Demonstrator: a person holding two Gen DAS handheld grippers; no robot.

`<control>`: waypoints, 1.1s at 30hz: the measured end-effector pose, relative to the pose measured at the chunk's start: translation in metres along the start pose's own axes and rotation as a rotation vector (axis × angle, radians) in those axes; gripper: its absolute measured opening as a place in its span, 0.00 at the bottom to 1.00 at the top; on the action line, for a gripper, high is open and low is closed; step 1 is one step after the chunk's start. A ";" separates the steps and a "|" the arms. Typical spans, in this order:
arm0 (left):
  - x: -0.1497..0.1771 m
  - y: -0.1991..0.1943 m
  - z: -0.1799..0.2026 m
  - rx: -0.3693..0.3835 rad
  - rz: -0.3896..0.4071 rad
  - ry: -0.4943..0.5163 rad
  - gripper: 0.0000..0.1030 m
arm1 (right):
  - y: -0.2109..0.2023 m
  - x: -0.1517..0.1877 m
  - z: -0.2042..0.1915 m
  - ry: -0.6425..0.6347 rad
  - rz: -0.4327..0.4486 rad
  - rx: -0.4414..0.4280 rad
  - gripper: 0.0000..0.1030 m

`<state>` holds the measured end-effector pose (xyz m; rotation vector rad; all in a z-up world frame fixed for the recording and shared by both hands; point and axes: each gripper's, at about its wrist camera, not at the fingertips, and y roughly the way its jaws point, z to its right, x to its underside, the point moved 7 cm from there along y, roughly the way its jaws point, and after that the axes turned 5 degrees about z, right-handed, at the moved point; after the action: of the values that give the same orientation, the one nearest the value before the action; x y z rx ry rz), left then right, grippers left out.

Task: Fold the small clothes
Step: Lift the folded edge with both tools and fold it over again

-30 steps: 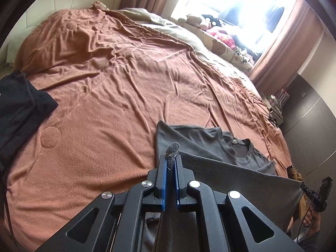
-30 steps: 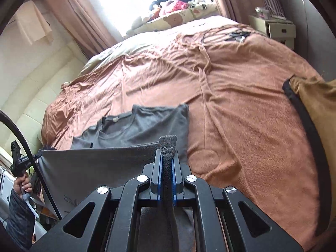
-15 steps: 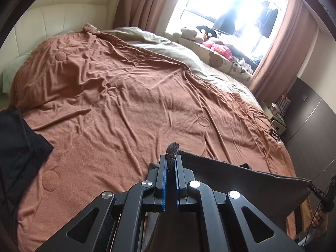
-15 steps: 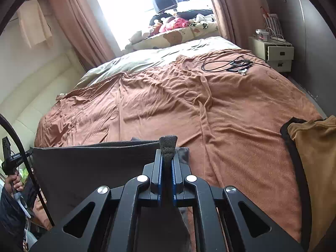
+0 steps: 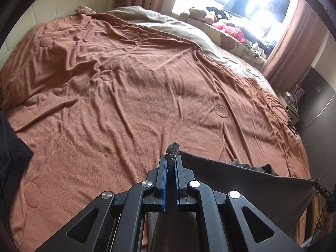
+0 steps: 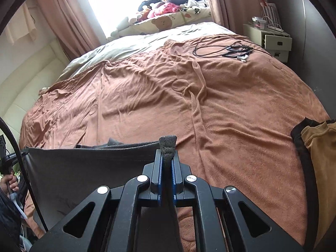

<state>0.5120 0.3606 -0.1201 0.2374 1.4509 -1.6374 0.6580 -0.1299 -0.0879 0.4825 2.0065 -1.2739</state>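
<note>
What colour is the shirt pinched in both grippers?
Dark grey, plain. The shirt shows best in the right wrist view, stretched between the grippers.

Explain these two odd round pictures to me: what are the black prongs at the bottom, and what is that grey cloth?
No robot here: a person holds a two-finger gripper in each hand, each with a wide-angle camera looking along its fingers. One picture is from the left gripper, the other from the right gripper. Both are shut on corners of the same grey T-shirt, stretching its edge between them above the brown bedspread. Also on the bed: a mustard garment, black cables and dark clothing at the left edge.
</note>
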 end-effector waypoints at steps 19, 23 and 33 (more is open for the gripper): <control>0.003 0.081 -0.013 -0.086 -0.094 0.014 0.06 | 0.087 -0.016 0.003 -0.026 -0.046 0.067 0.03; -0.006 0.093 -0.006 -0.097 -0.097 0.033 0.06 | 0.094 -0.019 0.007 -0.021 -0.048 0.082 0.03; 0.008 0.147 -0.013 -0.166 -0.193 0.048 0.06 | 0.153 -0.005 0.020 -0.012 -0.187 0.117 0.03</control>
<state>0.6072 0.3832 -0.2308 0.0439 1.6795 -1.6612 0.7660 -0.0793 -0.1860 0.3475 2.0125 -1.5105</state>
